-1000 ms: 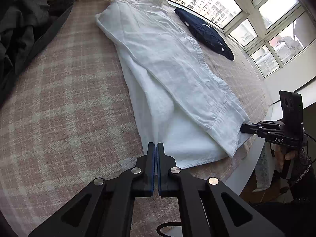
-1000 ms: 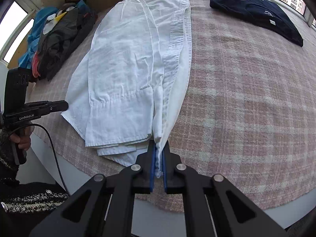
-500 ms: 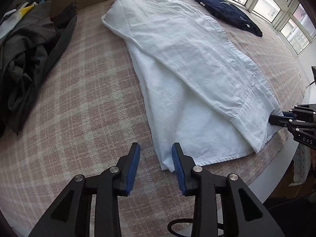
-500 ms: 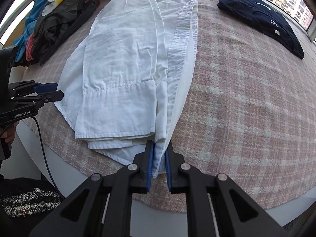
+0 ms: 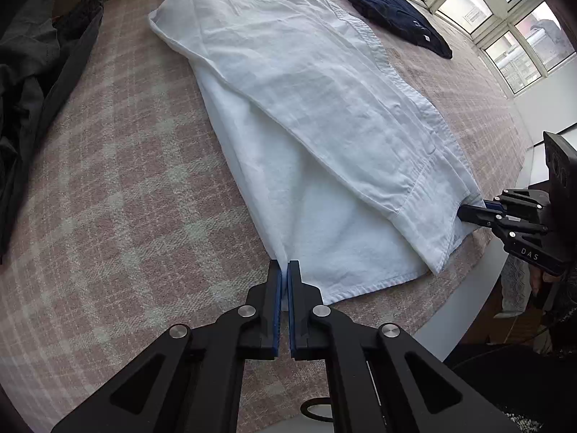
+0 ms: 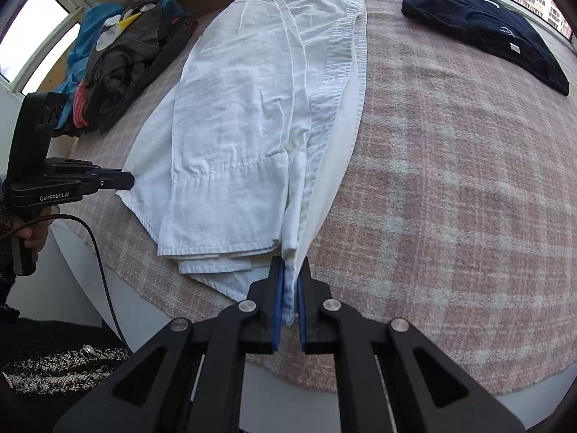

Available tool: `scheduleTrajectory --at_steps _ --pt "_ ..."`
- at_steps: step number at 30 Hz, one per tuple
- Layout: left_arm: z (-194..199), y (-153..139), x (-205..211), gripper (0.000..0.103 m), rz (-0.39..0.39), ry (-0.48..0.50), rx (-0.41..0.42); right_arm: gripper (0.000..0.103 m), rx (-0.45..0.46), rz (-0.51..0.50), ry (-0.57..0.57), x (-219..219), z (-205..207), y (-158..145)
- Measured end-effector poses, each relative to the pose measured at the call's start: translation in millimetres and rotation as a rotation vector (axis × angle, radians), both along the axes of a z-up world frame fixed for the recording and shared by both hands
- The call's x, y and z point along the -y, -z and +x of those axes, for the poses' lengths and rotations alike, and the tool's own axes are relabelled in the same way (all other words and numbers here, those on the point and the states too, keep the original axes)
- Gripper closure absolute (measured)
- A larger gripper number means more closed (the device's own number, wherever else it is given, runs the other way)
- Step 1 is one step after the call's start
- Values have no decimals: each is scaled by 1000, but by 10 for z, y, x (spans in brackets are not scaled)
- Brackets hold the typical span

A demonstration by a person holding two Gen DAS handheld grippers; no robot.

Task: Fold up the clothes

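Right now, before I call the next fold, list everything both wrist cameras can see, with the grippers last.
white shirt: one, white, laid lengthwise down the middle of the cover, sides folded in.
navy garment: one, dark blue, folded, at the far side near the windows.
clothes pile: one heap, grey, black, blue and red, at the far edge on the other side of the shirt.
plaid cover: one, pink and cream check, under everything.
windows: several panes, white frames, behind the navy garment.
left gripper: black with blue pads, has just closed on the shirt's near hem corner.
right gripper: black with blue pads, clamped on the other hem corner.
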State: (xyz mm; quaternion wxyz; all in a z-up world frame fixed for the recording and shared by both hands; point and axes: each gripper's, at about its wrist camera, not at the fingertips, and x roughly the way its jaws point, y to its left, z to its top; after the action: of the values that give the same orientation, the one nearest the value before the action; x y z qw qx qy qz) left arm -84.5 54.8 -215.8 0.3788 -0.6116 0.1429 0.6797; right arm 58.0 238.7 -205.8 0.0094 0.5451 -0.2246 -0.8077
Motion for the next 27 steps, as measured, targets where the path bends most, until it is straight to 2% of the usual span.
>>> scheduleTrajectory --at_steps 3,10,16,19,22,24,27 --pt "-50 -83 114 101 74 -48 41 97 -39 -135 42 -149 31 -54" --pt "-143 -406 213 101 270 -122 119 97 -166 -364 138 -492 43 -374" --pt "-486 -710 224 101 417 -162 159 97 -295 -468 217 -873 -292 -772" --pt "-750 -802 122 101 475 -172 169 97 -336 -468 229 -1079 -622 -885" --pt "-1121 -795 -64 101 481 -179 146 97 -336 -416 226 -1248 -1111 -887" --pt "-1383 -766 -202 101 477 -183 125 97 -298 -357 219 -1361 -1476 -810" --pt "-1780 -667 -329 99 443 -193 97 90 -182 -245 205 -1528 -2037 -605"
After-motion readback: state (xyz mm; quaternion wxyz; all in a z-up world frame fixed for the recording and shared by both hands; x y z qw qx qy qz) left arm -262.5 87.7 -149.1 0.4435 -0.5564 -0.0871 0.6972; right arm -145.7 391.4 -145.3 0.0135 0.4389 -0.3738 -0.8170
